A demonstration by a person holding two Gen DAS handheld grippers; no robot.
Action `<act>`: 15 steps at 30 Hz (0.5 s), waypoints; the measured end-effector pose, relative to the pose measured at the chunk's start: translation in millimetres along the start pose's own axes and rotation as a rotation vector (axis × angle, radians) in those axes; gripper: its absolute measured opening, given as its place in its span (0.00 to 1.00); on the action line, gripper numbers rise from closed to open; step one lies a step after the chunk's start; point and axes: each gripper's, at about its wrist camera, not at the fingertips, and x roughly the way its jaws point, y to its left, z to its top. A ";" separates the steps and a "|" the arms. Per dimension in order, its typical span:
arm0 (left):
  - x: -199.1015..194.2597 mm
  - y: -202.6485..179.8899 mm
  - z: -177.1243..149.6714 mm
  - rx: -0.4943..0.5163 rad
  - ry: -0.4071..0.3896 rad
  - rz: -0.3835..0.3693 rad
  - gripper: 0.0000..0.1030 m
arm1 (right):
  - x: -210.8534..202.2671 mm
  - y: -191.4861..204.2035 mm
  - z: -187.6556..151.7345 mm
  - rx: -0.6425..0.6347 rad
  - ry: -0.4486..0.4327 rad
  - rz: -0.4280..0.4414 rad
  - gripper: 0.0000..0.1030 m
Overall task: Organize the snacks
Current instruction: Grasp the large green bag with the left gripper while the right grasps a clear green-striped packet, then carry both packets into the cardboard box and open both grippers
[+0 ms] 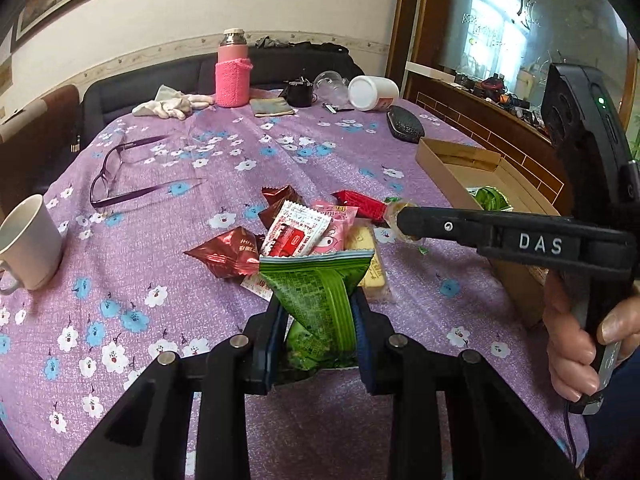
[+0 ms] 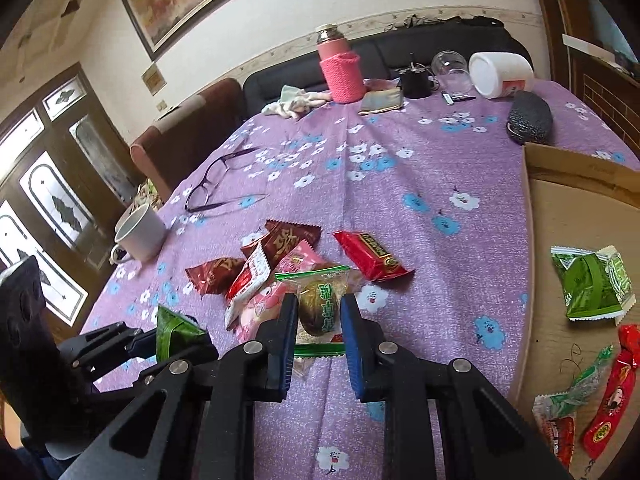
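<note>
My left gripper (image 1: 320, 312) is shut on a green snack packet (image 1: 320, 292) and holds it above the purple floral tablecloth (image 1: 200, 152). It also shows in the right wrist view (image 2: 176, 332). My right gripper (image 2: 319, 312) is shut on a clear green-edged packet with a brown egg-shaped snack (image 2: 320, 308); in the left wrist view its tip (image 1: 400, 218) sits over the pile. A pile of loose snacks (image 2: 276, 264) lies on the cloth, with a red packet (image 2: 372, 260) beside it. A cardboard box (image 2: 576, 216) at the right holds several snacks.
A white mug (image 2: 140, 232) stands at the left and glasses (image 2: 216, 188) lie behind the pile. At the back are a pink flask (image 2: 340, 68), a cloth (image 2: 296, 102), a tipped white jar (image 2: 500, 74) and a dark case (image 2: 530, 118).
</note>
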 end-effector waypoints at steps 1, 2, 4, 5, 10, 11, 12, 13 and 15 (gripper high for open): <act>0.0 0.3 -0.3 0.000 -0.002 0.002 0.29 | -1.2 -1.4 0.6 0.006 -0.004 -0.001 0.23; 0.0 0.5 -0.4 0.000 -0.003 0.004 0.29 | -2.5 -2.8 1.2 0.012 -0.010 -0.002 0.23; 0.2 1.1 -0.6 -0.002 -0.003 0.004 0.29 | -6.4 -7.6 3.2 0.031 -0.026 -0.003 0.23; 0.0 1.1 -0.4 -0.003 -0.004 0.008 0.29 | -9.2 -10.7 4.2 0.045 -0.037 -0.003 0.23; -1.5 0.7 -1.8 -0.005 -0.007 0.007 0.29 | -20.8 -29.1 10.8 0.116 -0.086 -0.012 0.23; -1.5 0.5 -1.8 -0.005 -0.008 0.007 0.29 | -22.7 -33.1 11.8 0.129 -0.092 -0.011 0.23; -1.3 0.5 -1.7 -0.004 -0.009 0.007 0.29 | -24.9 -37.6 13.0 0.144 -0.100 -0.014 0.23; -1.5 0.0 -1.8 -0.002 -0.010 0.006 0.29 | -26.1 -40.6 14.0 0.154 -0.105 -0.018 0.23; -1.9 -0.2 -1.8 -0.001 -0.014 0.007 0.29 | -28.5 -45.6 15.6 0.168 -0.114 -0.024 0.23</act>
